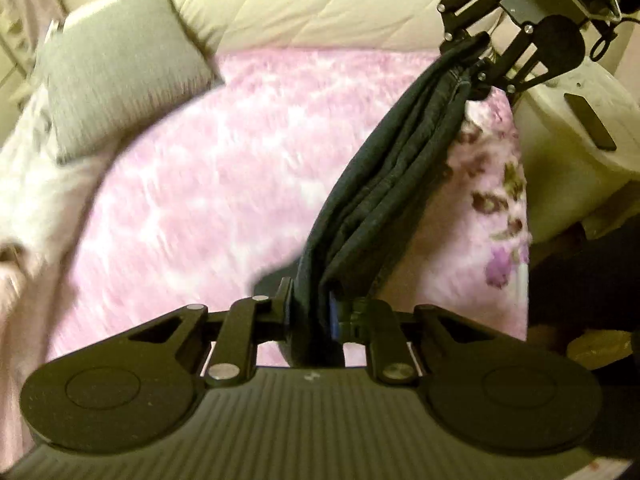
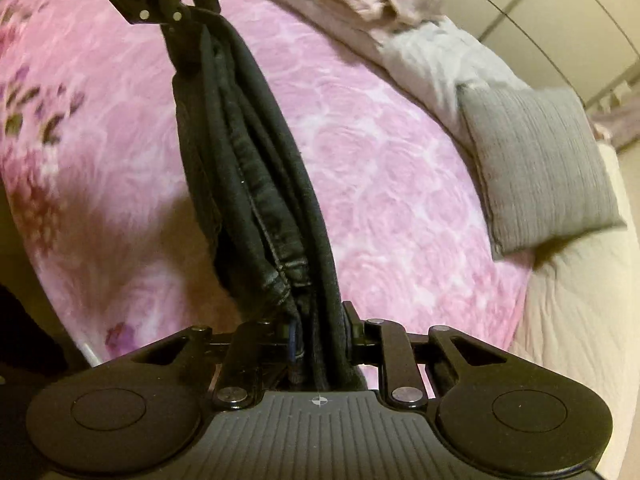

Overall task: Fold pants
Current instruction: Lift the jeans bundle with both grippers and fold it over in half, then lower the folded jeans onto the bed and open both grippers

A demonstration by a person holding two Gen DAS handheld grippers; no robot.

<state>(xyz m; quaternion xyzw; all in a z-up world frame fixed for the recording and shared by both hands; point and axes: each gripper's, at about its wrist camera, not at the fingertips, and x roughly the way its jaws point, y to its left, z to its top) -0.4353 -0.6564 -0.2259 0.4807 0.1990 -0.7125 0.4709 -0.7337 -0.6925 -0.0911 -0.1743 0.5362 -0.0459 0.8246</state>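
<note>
Dark denim pants [image 1: 384,184] hang bunched in several layers as a taut band between my two grippers, above a pink blanket. My left gripper [image 1: 316,304] is shut on one end of the pants at the bottom of the left wrist view. The right gripper [image 1: 474,56] shows at the upper right of that view, clamped on the other end. In the right wrist view the pants [image 2: 256,184] run from my right gripper [image 2: 320,320], shut on them, up to the left gripper [image 2: 196,10] at the top left.
A fluffy pink blanket [image 1: 224,184] with a flower print [image 1: 500,208] covers the bed. A grey pillow [image 1: 124,64] and a cream quilt [image 1: 320,0] lie at its far side. A cream appliance [image 1: 580,140] stands at the right. The pillow [image 2: 544,168] appears at right in the right wrist view.
</note>
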